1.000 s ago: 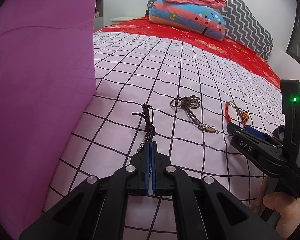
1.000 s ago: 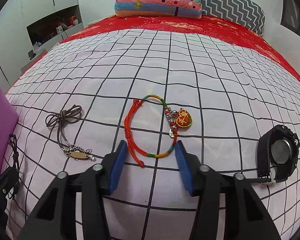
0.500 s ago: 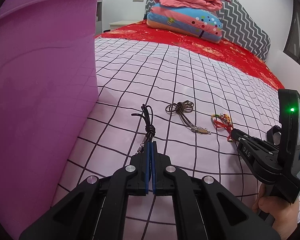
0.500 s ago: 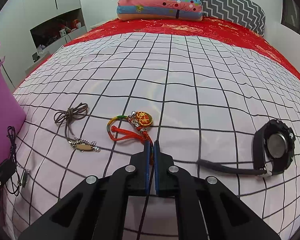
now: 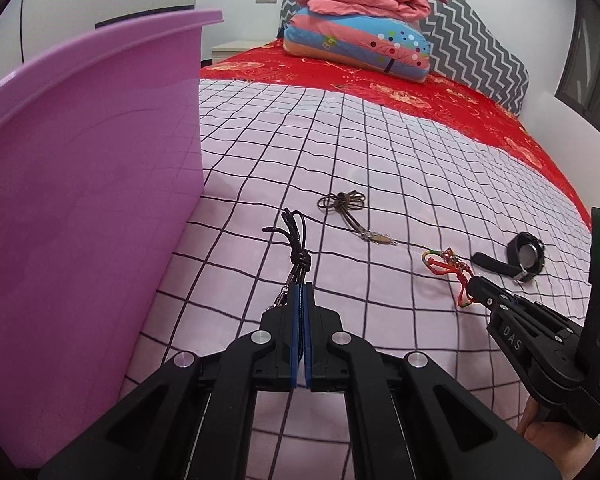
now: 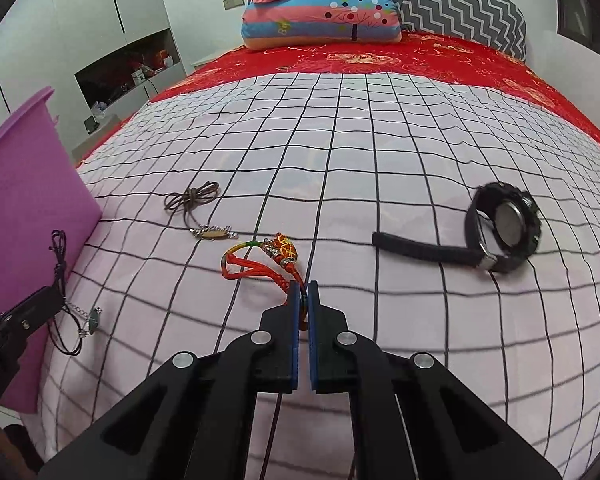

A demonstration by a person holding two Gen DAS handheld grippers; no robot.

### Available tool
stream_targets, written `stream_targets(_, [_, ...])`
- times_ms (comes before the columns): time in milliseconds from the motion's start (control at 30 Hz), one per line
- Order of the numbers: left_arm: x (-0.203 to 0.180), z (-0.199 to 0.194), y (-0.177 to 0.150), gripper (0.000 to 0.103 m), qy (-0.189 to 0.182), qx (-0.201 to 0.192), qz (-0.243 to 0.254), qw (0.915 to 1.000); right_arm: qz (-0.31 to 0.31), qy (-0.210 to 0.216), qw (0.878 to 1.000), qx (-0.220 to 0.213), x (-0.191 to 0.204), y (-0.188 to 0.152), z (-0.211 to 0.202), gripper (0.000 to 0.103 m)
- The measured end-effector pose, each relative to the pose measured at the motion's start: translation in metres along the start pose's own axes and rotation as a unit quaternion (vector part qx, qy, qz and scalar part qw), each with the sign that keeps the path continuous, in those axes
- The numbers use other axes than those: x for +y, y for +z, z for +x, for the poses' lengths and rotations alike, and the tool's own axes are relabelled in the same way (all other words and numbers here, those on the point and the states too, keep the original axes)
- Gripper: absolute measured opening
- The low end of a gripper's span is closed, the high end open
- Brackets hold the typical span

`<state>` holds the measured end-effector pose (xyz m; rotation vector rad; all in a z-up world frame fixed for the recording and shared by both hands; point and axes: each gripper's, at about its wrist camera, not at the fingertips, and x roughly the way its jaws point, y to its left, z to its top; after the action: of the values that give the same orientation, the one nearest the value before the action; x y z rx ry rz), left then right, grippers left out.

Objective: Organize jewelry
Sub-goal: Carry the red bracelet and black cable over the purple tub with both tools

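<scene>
left gripper [image 5: 302, 292]: clamped on black cord necklace [image 5: 298, 240] | right gripper [image 6: 303, 294]: clamped on red string bracelet [image 6: 260, 264] | both over bed [image 6: 380, 152]

The letters "DAS" stand in pale print on the black side of the right gripper [image 5: 471, 289], seen in the left wrist view at the lower right; nothing else in either view can be read

Your left gripper [image 5: 302, 292] points forward and down, its blue-padded fingers [image 5: 295, 320] pressed together. Your right gripper [image 6: 303, 292] tilts down likewise, fingers [image 6: 294, 320] nearly shut. Your right hand [image 5: 556, 436] grips that tool's handle from beneath.
</scene>
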<state>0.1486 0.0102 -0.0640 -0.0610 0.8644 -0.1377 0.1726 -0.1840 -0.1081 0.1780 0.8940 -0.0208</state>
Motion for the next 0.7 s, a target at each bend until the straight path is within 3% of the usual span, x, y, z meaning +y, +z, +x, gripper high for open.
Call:
stream_targets(433, [-0.023,-0.087,0.005,0.002,-0.040,-0.033,0.020,0.9984,0.003,0.036,0.998,-0.057,0.011,-0.002,-0.109,0.004])
stream_targets(700, [-0.004,-0.145,0.031,0.002,-0.049,-0.067,0.001,0.9965,-0.023,0.074,0.992,-0.096,0.049,0.020,-0.164,0.004])
